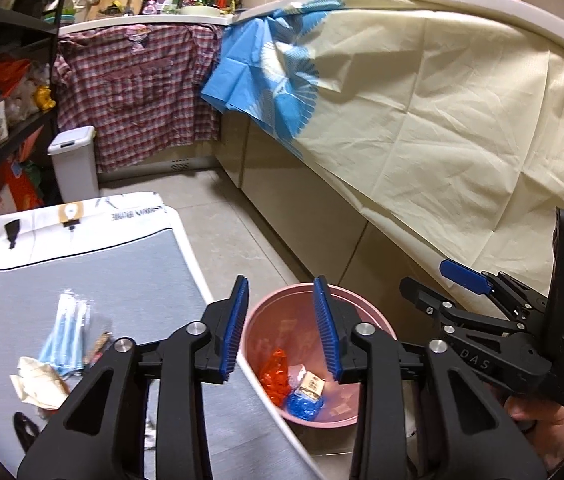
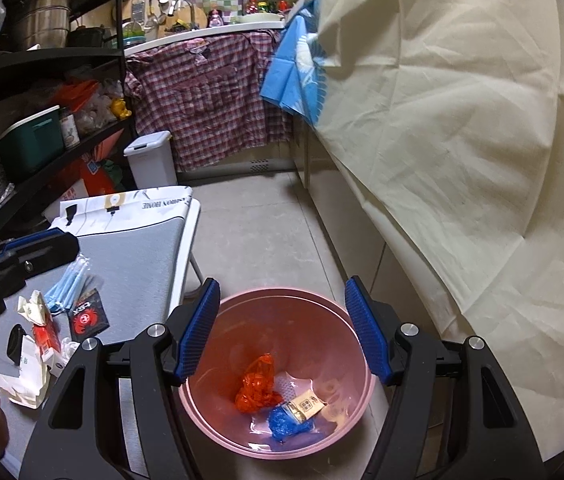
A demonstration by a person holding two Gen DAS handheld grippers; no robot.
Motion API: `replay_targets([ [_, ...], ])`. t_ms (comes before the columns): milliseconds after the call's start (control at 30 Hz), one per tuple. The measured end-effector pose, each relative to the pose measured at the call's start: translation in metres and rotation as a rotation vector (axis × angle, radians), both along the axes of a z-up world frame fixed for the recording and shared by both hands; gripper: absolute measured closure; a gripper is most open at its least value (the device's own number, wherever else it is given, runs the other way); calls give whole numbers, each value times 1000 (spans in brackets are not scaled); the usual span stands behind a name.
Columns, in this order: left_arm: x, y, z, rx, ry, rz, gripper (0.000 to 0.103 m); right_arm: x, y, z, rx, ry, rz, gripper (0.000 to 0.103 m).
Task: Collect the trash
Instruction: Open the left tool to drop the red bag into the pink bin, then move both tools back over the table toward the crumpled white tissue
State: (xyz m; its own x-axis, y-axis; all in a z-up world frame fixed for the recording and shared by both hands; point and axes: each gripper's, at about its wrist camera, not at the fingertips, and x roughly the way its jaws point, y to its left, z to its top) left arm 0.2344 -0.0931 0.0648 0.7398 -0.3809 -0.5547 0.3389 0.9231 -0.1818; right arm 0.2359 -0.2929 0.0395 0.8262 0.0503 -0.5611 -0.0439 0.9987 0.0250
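A pink bin [image 1: 346, 304] stands on the floor beside a low grey table [image 1: 129, 280]; it also shows in the right wrist view [image 2: 294, 300]. In it lie an orange wrapper [image 2: 255, 384], a blue wrapper [image 2: 286, 422] and a small tan packet [image 2: 306, 406]. My left gripper [image 1: 284, 332] is open and empty above the table edge and bin. My right gripper [image 2: 286, 332] is open and empty right over the bin, and shows at the right of the left wrist view [image 1: 438, 284]. On the table lie blue straw packets [image 1: 65, 328], crumpled paper [image 1: 37, 384] and a black crab packet [image 2: 87, 318].
A cream cloth [image 1: 462, 128] drapes the counter on the right. A white lidded bin [image 1: 75, 164] stands by a plaid cloth [image 1: 141, 92] at the back. Black shelves [image 2: 41, 92] stand on the left. Tiled floor [image 1: 225, 220] runs between table and counter.
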Motion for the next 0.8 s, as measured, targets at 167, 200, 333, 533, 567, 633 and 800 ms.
replay_targets([
  [167, -5, 32, 9, -10, -11, 45, 74, -7, 17, 4, -6, -16, 43, 39],
  [200, -6, 38, 10, -12, -13, 53, 74, -7, 20, 4, -8, -19, 52, 40],
  [333, -10, 71, 15, -20, -26, 100, 75, -13, 38, 6, -22, -39, 97, 45],
  [533, -18, 118, 17, -18, -34, 163, 75, -20, 65, 8, -20, -65, 161, 60],
  [567, -20, 125, 17, -18, -34, 172, 75, -21, 69, 8, -26, -70, 173, 62],
  [633, -23, 140, 16, -21, -30, 194, 76, -23, 81, 8, -49, -84, 204, 65],
  [800, -30, 175, 8, -11, -10, 244, 80, -27, 103, 6, -49, -85, 261, 67],
])
